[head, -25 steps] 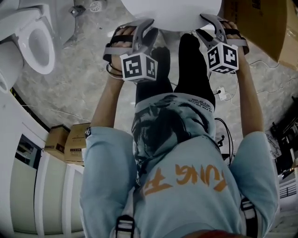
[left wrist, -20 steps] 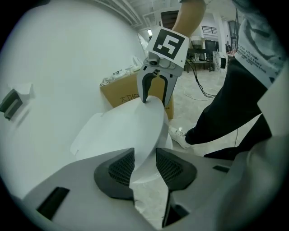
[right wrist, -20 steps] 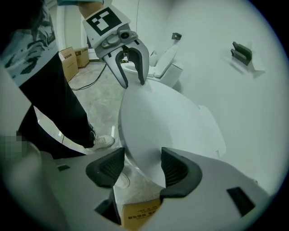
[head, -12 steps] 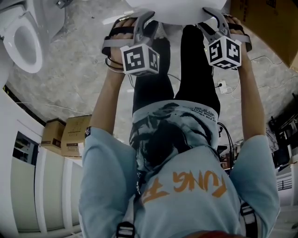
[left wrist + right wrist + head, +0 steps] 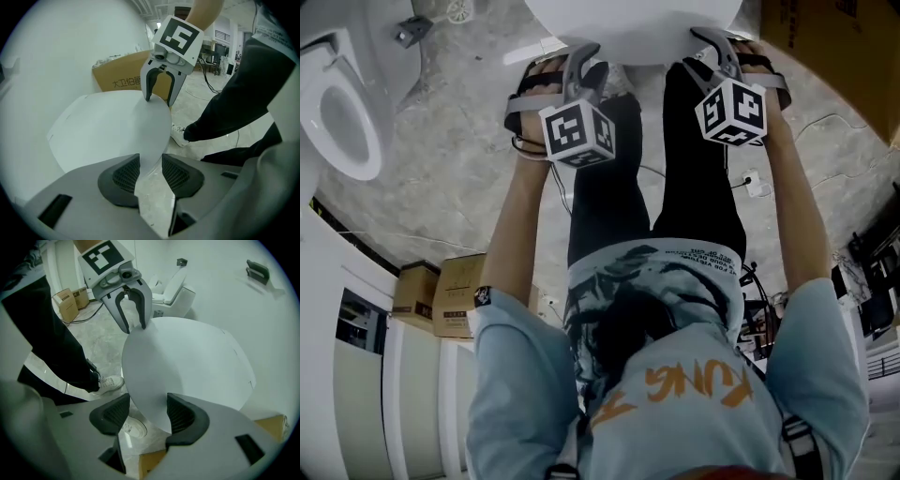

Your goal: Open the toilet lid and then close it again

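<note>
Two grips confirmed: left gripper (image 5: pixel 150 161) and right gripper (image 5: pixel 148 406) each pinch the rim of the half-raised white oval plastic toilet lid (image 5: pixel 108 126), right jaws just tightened, I judge to steady its swing.

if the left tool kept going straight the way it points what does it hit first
The lid: its rim sits between the jaws of the left tool, so going straight on would likely just push the rim deeper in. Nothing else seems to come first.
</note>
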### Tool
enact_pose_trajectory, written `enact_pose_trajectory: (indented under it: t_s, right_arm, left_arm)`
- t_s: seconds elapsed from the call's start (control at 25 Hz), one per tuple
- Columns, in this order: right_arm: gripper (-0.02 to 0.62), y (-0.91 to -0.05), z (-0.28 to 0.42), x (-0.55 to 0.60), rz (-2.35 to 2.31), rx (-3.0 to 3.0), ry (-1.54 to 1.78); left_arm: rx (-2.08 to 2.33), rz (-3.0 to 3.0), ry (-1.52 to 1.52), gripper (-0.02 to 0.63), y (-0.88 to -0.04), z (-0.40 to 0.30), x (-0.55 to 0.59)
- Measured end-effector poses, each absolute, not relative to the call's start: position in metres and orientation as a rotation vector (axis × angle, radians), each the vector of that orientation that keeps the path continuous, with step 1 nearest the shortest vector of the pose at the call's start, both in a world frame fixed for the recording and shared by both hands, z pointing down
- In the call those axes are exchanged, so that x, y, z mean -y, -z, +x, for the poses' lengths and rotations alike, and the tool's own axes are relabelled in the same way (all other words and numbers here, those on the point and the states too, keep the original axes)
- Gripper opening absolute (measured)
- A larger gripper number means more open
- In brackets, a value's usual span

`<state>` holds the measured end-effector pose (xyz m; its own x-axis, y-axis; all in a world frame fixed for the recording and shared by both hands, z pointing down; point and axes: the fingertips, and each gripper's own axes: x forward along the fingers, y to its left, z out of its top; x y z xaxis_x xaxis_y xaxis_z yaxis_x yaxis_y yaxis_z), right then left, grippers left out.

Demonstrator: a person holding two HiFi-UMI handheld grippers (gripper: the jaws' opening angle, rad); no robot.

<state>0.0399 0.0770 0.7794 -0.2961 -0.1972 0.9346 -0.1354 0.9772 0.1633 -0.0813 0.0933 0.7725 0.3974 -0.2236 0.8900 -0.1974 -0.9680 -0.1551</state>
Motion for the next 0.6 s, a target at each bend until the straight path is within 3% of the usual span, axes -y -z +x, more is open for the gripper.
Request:
enact_pose_trajectory:
  t_s: [0.36,0.4,0.48,0.6]
  right_arm:
    - [0.267,-0.791,0.039,-0.083,0.237,1.834,0.032]
    - [0.26,-0.79,0.039,-0.085,0.237,1.828,0.0]
    - [0.242,-0.783,0.043,-0.087,0.256,1.816,-0.078]
    - [0.217,-0.751,0.045,-0.08,0.342,1.831,-0.177]
  left_arm:
    - [-0.348,-2.642,1.788,0.164,-0.784,-0.082,-0.098]
    - [-0.356,-2.676,1.806,0.156,-0.782,-0.082,-0.099]
    - [-0.382,-2.767,1.823,0.063,-0.769,-0.082,-0.096]
    - [-0.515,-2.877,1.779,0.054,-0.728,-0.089,-0.075]
